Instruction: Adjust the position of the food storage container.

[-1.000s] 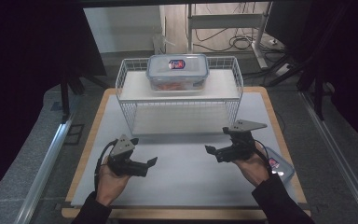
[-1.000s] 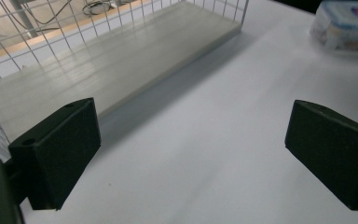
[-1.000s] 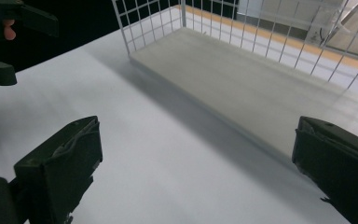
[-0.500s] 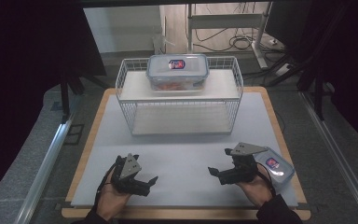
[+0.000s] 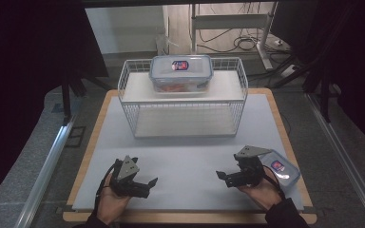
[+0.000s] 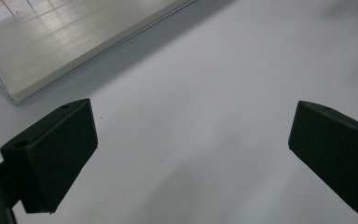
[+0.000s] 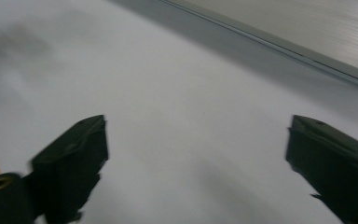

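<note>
Lid (image 5: 279,167) lies on the mat, just beside right tool (image 5: 224,176).

- My grippers' jaw pads look matt black, sort of foam-like.
- Mat (image 5: 190,161) is smooth, matt pale grey, on a wooden board (image 5: 285,121).
- Rack (image 5: 183,102) is white coated wire.
- Box (image 5: 181,72) is clear glossy plastic.

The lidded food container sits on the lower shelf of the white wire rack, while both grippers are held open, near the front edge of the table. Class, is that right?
Not quite. The high view shows the lidded food container on the top shelf of the white wire rack, not the lower one. The left gripper and right gripper are indeed open, near the front edge of the table.
</note>
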